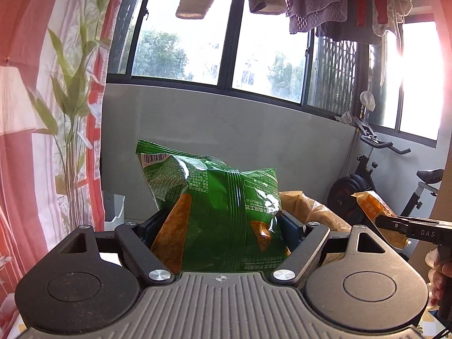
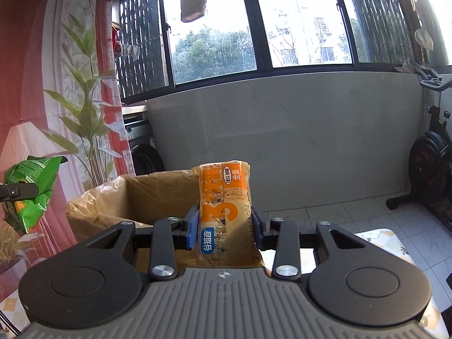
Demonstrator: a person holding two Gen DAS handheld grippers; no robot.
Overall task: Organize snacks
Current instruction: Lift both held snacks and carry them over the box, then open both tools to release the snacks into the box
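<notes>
Left gripper (image 1: 223, 220) clamped on green chip bag (image 1: 209, 197), jaws wide around it. Right gripper (image 2: 226, 226) clamped on orange cereal bar (image 2: 223, 212), jaws narrow. Both snacks are up in the air on the near side of the brown-lined box (image 2: 135, 197), bar roughly over its near edge, chips off to its left. My read: 2 picked, 0 dropped in yet; box interior mostly hidden, can't tell what's already inside. Left: carry over the box, release. Beyond the box: grey wall panel (image 2: 310, 141), exercise bike (image 2: 432, 169) to the right, curtain (image 2: 70, 99) to the left. Nothing blocking the box.
</notes>
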